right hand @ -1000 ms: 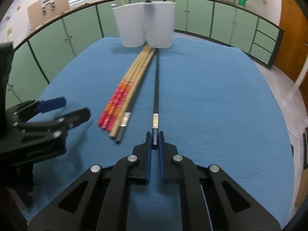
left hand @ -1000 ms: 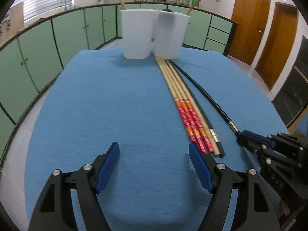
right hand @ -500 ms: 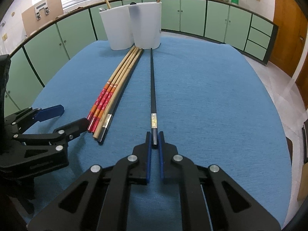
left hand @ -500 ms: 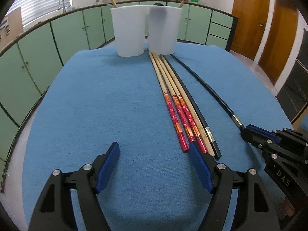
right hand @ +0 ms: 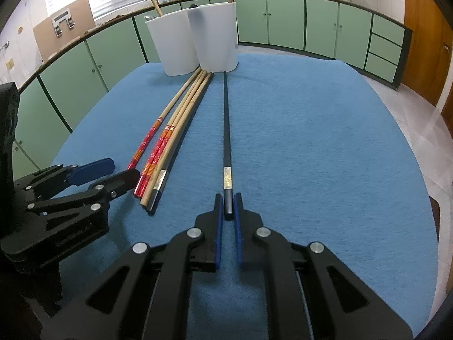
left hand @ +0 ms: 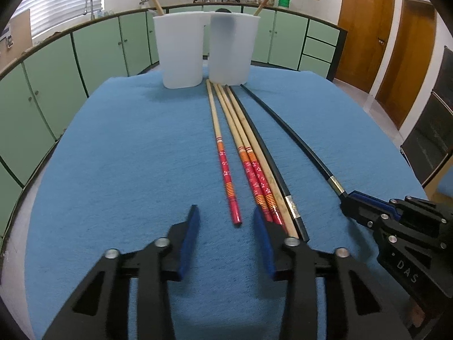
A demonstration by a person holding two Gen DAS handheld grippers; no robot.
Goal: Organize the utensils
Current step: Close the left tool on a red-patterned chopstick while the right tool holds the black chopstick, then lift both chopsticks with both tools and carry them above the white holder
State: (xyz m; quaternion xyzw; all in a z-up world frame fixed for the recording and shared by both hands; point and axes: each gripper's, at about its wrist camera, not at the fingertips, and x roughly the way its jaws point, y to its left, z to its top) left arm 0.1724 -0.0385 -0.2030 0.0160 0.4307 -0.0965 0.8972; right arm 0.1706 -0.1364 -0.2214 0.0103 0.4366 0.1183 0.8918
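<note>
**Both tongs down at the near ends of the chopsticks**

So both grippers sit low over the blue cloth [left hand: 119,170], tilted down toward it and pointing along the chopsticks toward the two white cups [left hand: 181,51] at the far end.

Left gripper [left hand: 226,221]: jaws are closing in right now, about mid-width. The near tip of one red-ended chopstick [left hand: 226,170] lies just ahead of the gap, roughly centred, not yet between the pads as far as I can tell, and nothing is being pressed. The rest of the bundle [left hand: 254,167] (two more red-ended ones, a plain bamboo one and a black one with a silver band) runs just past its right finger, which covers their ends in the left wrist view.

Right gripper [right hand: 228,206]: jaws narrow, nearly together, pinching the near end of a separate black chopstick [right hand: 226,130]. That one lies straight out on the cloth, apart from the bundle, its far tip near the right-hand cup.

Each cup already has a chopstick [right hand: 153,0] standing tilted in it.
</note>
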